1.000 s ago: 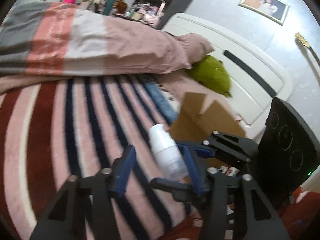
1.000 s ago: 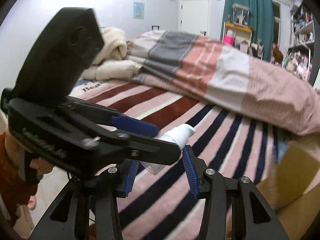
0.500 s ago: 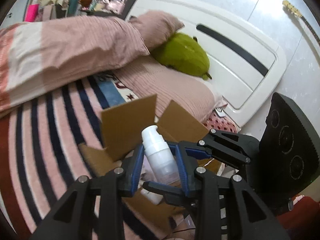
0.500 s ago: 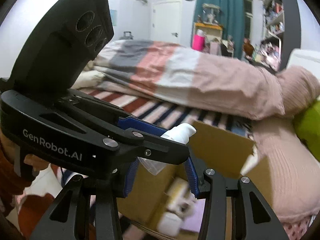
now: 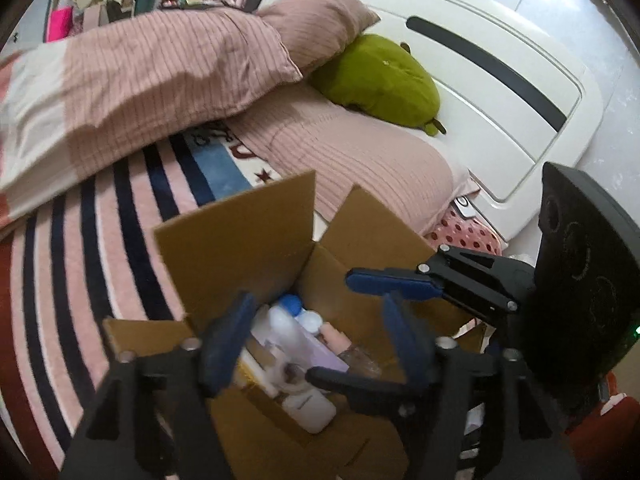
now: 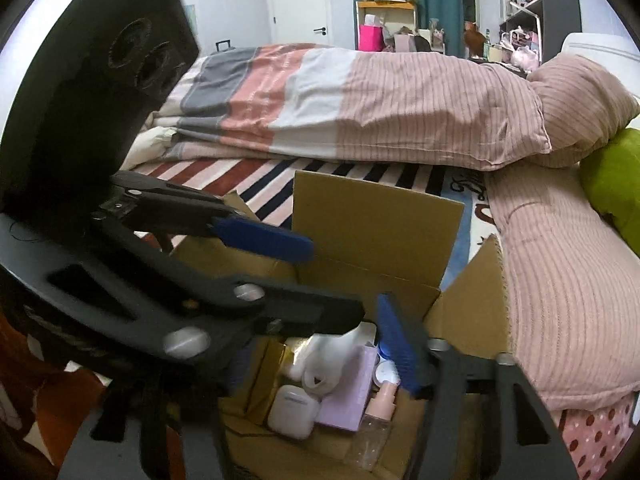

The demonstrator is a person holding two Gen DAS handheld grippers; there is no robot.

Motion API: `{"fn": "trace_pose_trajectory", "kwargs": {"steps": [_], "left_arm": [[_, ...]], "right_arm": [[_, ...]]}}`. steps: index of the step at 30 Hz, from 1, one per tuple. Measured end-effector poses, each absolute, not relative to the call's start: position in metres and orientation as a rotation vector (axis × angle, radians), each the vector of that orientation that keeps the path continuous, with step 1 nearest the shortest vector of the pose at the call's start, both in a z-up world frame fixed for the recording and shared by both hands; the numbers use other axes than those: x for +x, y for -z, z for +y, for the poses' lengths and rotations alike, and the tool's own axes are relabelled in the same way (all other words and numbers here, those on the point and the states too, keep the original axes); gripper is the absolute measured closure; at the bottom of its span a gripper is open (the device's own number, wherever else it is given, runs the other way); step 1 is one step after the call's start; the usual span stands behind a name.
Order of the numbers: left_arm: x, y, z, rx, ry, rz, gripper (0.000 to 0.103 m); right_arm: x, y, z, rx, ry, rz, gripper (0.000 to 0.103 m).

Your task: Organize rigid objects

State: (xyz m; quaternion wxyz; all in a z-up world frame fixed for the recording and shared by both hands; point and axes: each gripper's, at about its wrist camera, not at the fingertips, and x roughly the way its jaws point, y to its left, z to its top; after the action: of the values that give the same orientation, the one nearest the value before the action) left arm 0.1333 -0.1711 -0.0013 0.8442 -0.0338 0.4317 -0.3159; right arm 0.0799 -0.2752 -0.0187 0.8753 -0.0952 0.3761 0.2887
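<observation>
Claws, left and right, now gape wide and empty above the cardboard box, white bottle released.

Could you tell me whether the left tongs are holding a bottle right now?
No, the left tongs stand open with nothing between them, above the open cardboard box.

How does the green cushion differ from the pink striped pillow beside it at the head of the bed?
The green cushion is plain and bright; the pink striped pillow is pale with fine lines. The green cushion lies lower, against the white headboard; the pink striped pillow overlaps its upper edge. Both are soft bedding.
</observation>
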Motion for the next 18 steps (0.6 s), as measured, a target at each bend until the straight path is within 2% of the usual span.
{"fn": "trace_pose_trajectory", "kwargs": {"steps": [3, 5, 7, 9, 11, 18], "left_arm": [[0.125, -0.007, -0.163, -0.052, 0.621, 0.872, 0.022], [0.118, -0.013, -0.155, -0.042, 0.583, 0.842, 0.02], [0.107, -0.02, -0.145, -0.041, 0.542, 0.803, 0.019], [0.098, -0.025, -0.134, -0.042, 0.502, 0.769, 0.019], [0.088, -0.03, -0.123, -0.044, 0.451, 0.742, 0.019], [0.056, -0.037, -0.078, -0.089, 0.292, 0.66, 0.018]], "right_arm": [[0.078, 0.016, -0.273, -0.21, -0.609, 0.779, 0.041], [0.074, 0.012, -0.272, -0.216, -0.613, 0.756, 0.026], [0.07, 0.007, -0.272, -0.215, -0.62, 0.721, 0.018], [0.065, 0.001, -0.272, -0.213, -0.632, 0.689, 0.016], [0.059, -0.005, -0.271, -0.215, -0.647, 0.661, 0.003], [0.038, -0.02, -0.262, -0.232, -0.69, 0.565, 0.0]]}}
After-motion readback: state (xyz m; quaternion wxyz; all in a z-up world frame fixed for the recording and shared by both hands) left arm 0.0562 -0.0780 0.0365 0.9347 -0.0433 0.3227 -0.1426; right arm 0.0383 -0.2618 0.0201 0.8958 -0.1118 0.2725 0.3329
